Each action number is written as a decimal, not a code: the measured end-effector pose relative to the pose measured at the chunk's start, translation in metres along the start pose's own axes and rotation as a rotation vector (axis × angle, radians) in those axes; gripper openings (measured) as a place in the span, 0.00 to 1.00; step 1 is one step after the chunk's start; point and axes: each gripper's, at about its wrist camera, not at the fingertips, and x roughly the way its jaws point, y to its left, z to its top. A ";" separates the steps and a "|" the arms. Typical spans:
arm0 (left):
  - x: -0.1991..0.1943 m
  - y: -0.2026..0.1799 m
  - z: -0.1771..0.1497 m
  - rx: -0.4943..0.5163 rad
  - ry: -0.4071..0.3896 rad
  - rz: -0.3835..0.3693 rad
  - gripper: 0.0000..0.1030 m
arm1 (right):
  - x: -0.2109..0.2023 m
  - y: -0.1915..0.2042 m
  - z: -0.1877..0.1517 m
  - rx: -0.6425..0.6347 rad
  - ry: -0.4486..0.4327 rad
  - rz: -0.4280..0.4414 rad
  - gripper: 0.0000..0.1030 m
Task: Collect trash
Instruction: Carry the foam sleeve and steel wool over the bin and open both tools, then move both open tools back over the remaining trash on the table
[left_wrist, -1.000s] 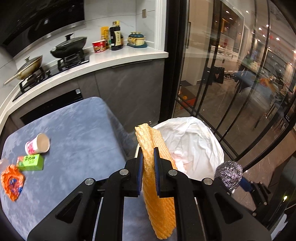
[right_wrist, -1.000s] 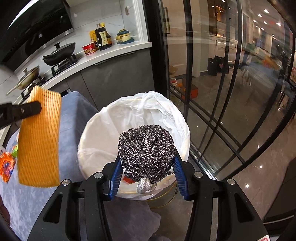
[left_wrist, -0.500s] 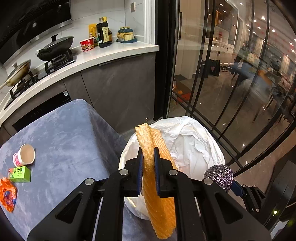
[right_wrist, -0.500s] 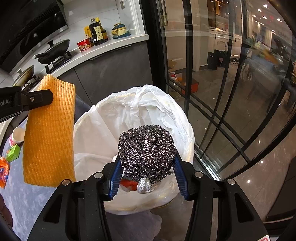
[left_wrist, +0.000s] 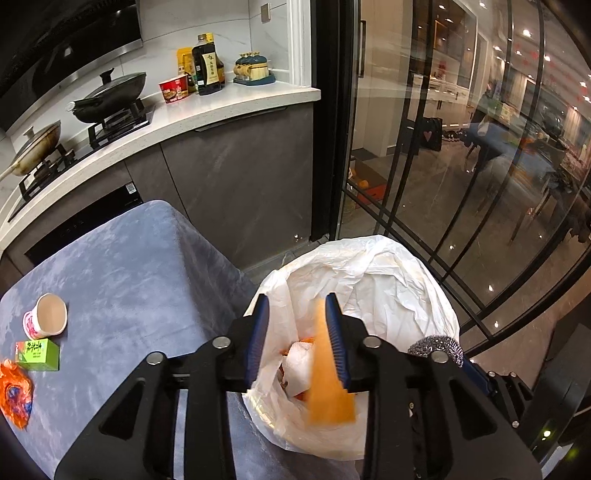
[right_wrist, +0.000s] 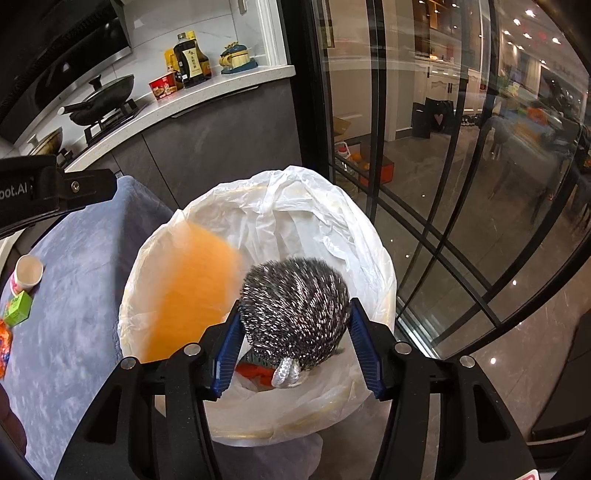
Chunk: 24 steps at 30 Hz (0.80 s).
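Hanging over the bin (left_wrist: 436, 317), the left gripper (left_wrist: 297, 339) has its jaws apart, and the orange net (left_wrist: 328, 373) is a motion-blurred streak just by the right-hand pad, above the white bag; whether it touches the pad cannot be told. In the right wrist view the net (right_wrist: 192, 291) is an orange smear over the bag's left inner wall, its edges too soft to read. The right gripper (right_wrist: 293, 334) has its jaws clamped on the scourer (right_wrist: 295, 314), a steel-wool ball held above the near rim of the bin (right_wrist: 332, 229); a small silvery knot hangs under it. Below the ball a scrap of red and dark trash shows in the bag, mostly hidden. From the left wrist view only the top of the scourer (left_wrist: 436, 347) peeks past the gripper's black frame, and something white and crumpled lies in the bag between the pads. On the blue tabletop (left_wrist: 129, 277) to the left stand a paper cup (left_wrist: 46, 319) on its side, a green box (left_wrist: 37, 354) just beside it, and an orange wrapper (left_wrist: 14, 395) cut off by the picture's edge. The bin's base is out of sight behind the grippers.
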 end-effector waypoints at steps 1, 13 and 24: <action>-0.001 0.001 0.000 -0.003 0.000 -0.001 0.32 | -0.001 -0.001 0.000 0.000 -0.002 0.000 0.54; -0.023 0.016 -0.001 -0.033 -0.028 0.000 0.37 | -0.031 0.006 0.006 -0.006 -0.061 -0.003 0.58; -0.056 0.062 -0.020 -0.094 -0.041 0.047 0.37 | -0.063 0.041 -0.007 -0.086 -0.083 0.025 0.63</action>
